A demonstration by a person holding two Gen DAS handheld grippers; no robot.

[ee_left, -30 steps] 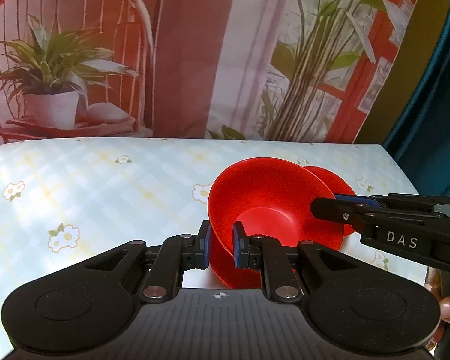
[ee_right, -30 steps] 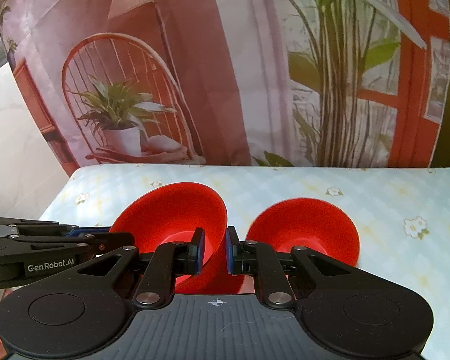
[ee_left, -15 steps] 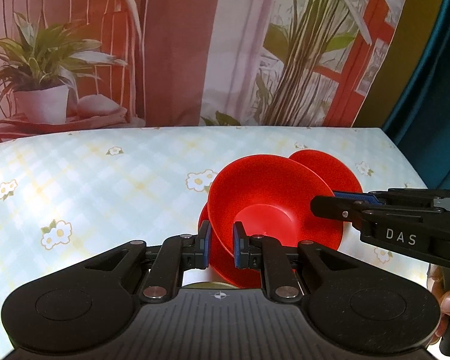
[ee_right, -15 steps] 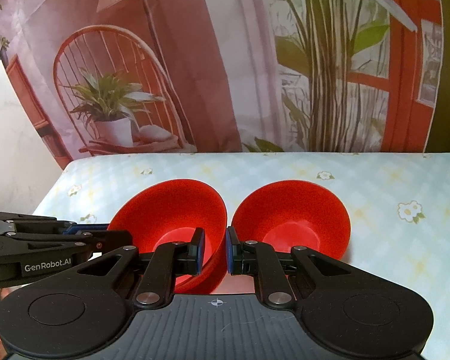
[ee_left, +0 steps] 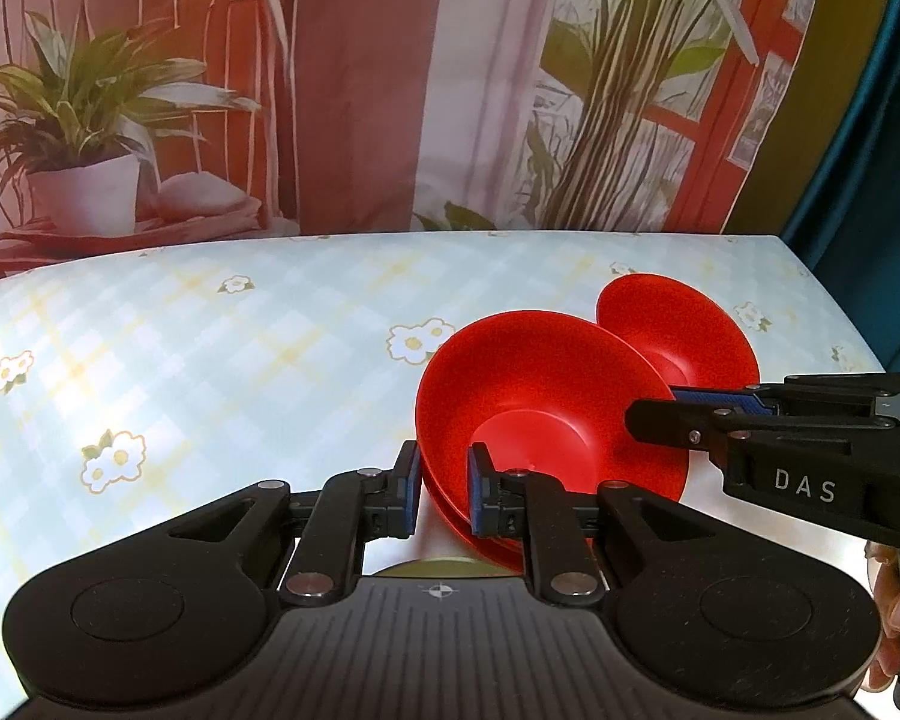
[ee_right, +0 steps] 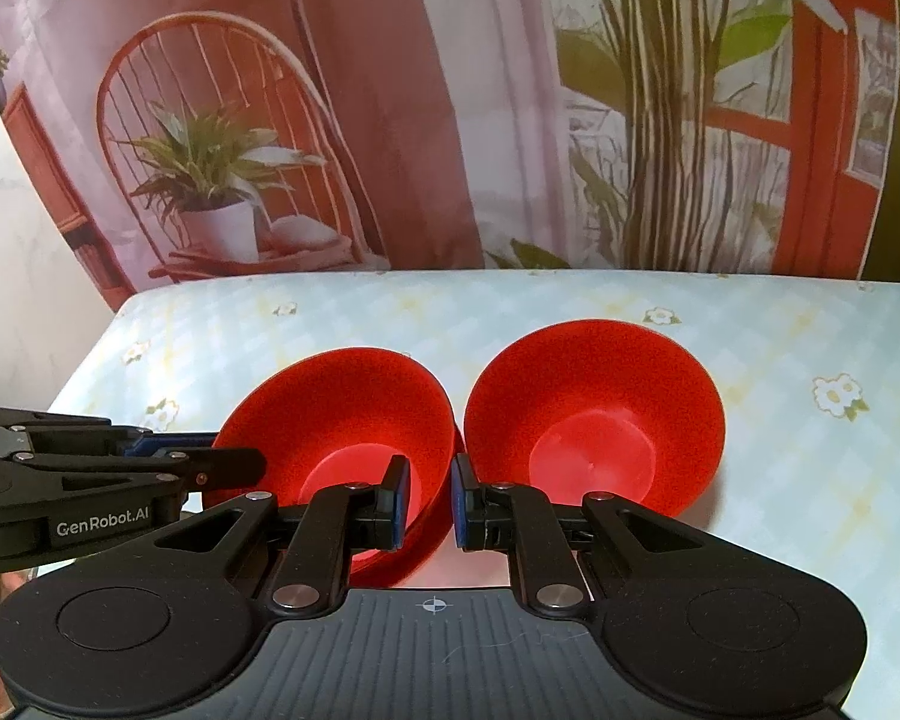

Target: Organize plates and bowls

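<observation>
Now the two red bowls sit lower and nearer the cloth than a second ago. The left bowl [ee_right: 336,414] tilts, its mouth facing 1 o'clock, its rim clamped by both the left gripper [ee_left: 441,495] and the right gripper [ee_right: 426,501]. The right bowl [ee_right: 594,414] stands just beside it at 3 o'clock, mouth up. Both rest over the floral tablecloth [ee_right: 810,480]; a printed plant backdrop [ee_right: 450,120] hangs at 12 o'clock.
</observation>
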